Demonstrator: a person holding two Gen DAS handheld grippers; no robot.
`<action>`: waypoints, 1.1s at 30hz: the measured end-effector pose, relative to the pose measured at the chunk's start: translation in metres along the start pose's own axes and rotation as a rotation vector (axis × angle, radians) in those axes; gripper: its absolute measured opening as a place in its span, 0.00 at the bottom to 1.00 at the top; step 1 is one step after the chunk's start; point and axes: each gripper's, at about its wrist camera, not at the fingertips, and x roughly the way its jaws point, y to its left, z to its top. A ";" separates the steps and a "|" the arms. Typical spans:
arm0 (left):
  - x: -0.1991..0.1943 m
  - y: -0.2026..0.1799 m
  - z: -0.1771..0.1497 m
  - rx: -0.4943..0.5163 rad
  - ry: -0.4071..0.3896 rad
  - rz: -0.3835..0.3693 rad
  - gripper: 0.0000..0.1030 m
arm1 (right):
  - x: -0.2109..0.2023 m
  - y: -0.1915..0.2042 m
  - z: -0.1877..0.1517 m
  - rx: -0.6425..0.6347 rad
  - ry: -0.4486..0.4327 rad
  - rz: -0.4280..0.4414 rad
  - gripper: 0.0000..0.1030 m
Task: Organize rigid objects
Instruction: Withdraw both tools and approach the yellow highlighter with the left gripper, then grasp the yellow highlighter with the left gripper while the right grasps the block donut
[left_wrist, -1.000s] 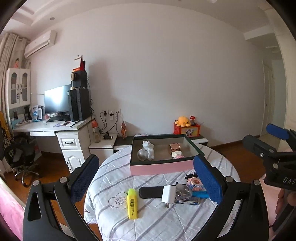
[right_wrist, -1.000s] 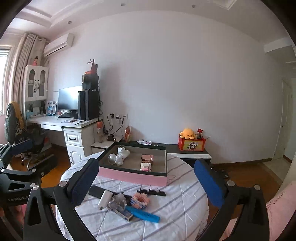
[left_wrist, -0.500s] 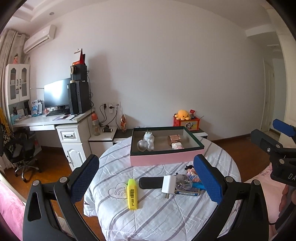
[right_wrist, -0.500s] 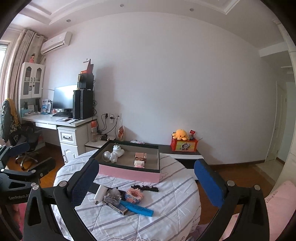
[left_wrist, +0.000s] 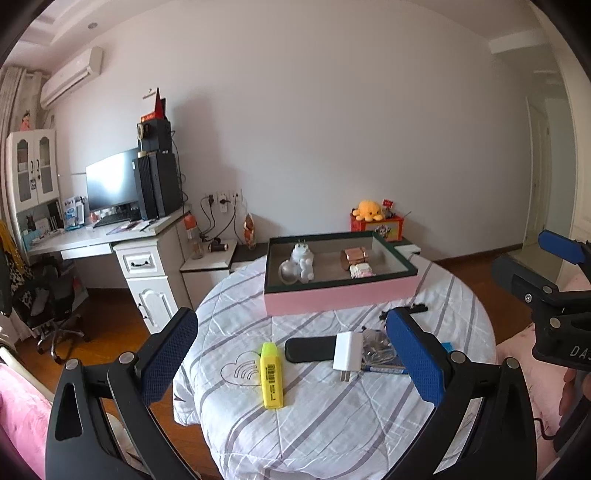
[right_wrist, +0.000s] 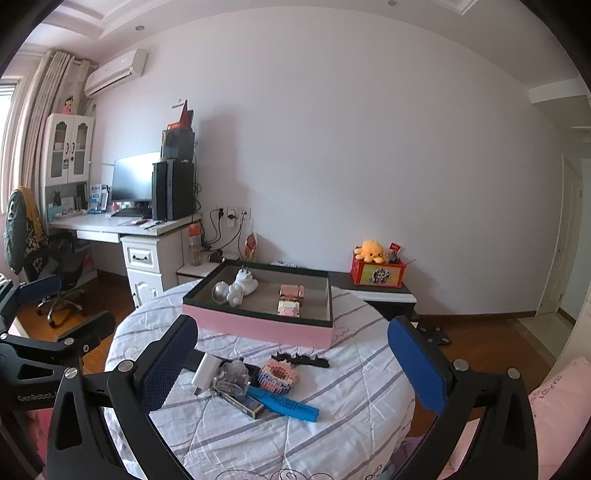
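Yellow highlighter (left_wrist: 271, 374) lies flat on the counter (left_wrist: 332, 417), near the pink tray (left_wrist: 340, 299); probably light, stiff, slick, best gripped mid-barrel. Both grippers' jaws gape wide, empty.

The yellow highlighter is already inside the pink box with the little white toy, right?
Not quite. The yellow highlighter is not in the pink box; it lies on the striped tablecloth in front of it, as the left wrist view shows. The little white toy really is inside the box.
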 end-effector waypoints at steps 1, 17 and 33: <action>0.002 0.001 -0.001 0.000 0.009 0.000 1.00 | 0.004 0.000 -0.003 0.000 0.013 0.001 1.00; 0.092 0.028 -0.070 -0.008 0.326 0.032 1.00 | 0.080 0.000 -0.053 0.012 0.262 0.040 1.00; 0.155 0.037 -0.088 -0.036 0.427 -0.006 0.81 | 0.132 -0.023 -0.072 0.059 0.360 0.009 1.00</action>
